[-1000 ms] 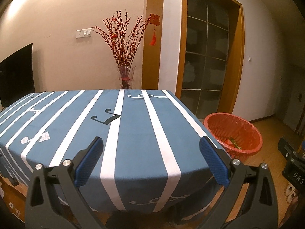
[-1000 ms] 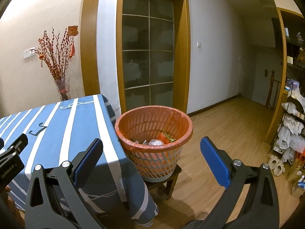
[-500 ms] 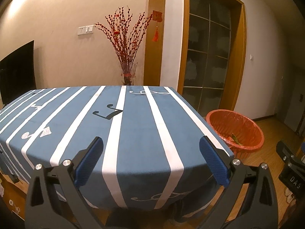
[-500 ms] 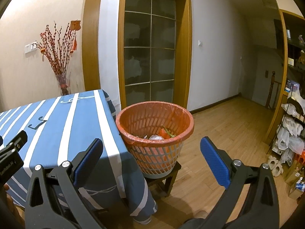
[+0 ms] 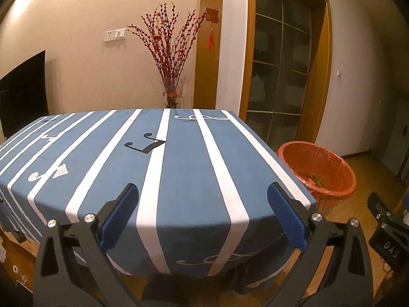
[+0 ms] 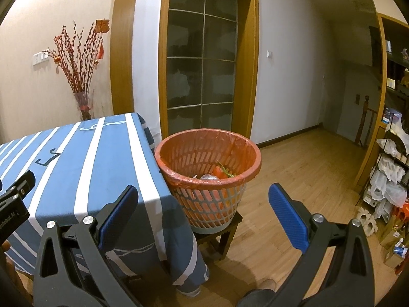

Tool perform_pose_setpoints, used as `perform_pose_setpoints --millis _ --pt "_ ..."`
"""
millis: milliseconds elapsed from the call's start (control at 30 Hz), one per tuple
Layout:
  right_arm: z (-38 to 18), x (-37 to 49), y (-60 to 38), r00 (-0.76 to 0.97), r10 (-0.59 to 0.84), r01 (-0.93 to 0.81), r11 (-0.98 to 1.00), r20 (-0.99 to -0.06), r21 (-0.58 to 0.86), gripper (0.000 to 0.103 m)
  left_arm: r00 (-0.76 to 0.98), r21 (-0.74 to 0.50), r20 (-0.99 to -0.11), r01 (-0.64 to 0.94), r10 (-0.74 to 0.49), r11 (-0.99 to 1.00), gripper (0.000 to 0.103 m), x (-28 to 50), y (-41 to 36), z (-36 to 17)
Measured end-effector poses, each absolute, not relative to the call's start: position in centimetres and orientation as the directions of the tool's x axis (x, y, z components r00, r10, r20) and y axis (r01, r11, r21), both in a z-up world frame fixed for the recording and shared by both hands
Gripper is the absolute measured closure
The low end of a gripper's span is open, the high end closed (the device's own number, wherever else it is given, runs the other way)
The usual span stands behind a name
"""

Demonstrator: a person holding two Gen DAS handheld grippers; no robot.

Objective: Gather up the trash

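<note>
An orange waste basket (image 6: 208, 151) with a red liner stands on a small stool beside the table's right edge; several pieces of trash lie inside it (image 6: 217, 174). It also shows in the left wrist view (image 5: 319, 168). My left gripper (image 5: 202, 217) is open and empty over the near edge of the table with the blue striped cloth (image 5: 179, 179). My right gripper (image 6: 202, 217) is open and empty, in front of the basket and apart from it. No trash shows on the cloth.
A vase of red branches (image 5: 171, 76) stands behind the table. A glass door (image 6: 202, 76) is behind the basket. A rack with bags (image 6: 388, 179) stands at the right over wooden floor (image 6: 306, 179). A dark screen (image 5: 23, 89) is at the left.
Both grippers have pulled back and risen a little, so the table and the basket look slightly farther and lower. Both grippers stay open and empty.
</note>
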State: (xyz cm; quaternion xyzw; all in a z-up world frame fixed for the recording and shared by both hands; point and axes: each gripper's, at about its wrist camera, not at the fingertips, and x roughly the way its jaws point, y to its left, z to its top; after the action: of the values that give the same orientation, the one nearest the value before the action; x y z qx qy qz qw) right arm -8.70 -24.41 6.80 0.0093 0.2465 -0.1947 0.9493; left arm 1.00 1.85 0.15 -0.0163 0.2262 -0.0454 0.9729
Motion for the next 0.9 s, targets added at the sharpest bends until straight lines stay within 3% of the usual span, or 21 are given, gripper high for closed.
perform_pose_setpoints --millis 900 --pt "6.54 -8.49 -24.05 0.795 -0.361 0.372 0.925 -0.487 -0.077 0.003 0.888 -0.064 -0.448 0.079 -0.1 0.995 0.004 1.12 1.74 -0.17"
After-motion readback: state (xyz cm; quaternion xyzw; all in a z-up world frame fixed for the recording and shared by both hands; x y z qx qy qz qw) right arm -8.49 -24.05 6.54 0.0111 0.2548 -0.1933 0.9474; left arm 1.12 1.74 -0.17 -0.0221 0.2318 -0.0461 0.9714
